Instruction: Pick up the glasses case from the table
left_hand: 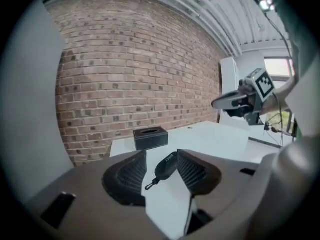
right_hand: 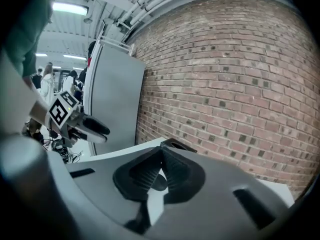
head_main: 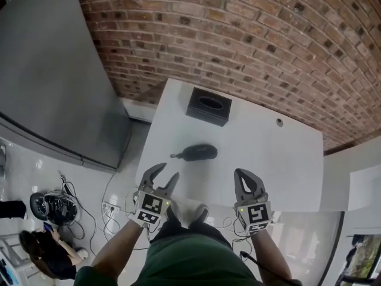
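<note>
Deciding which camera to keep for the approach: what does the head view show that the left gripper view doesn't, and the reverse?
Only the head view: the floor cables and a person near them. Only the left gripper view: the ceiling, a window, and the glasses case framed between the left gripper's open fingers, untouched. Both: the white table, the case, the black box, the brick wall and the shut right gripper.

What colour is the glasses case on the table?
The oval glasses case is black; clearest in head view.
</note>
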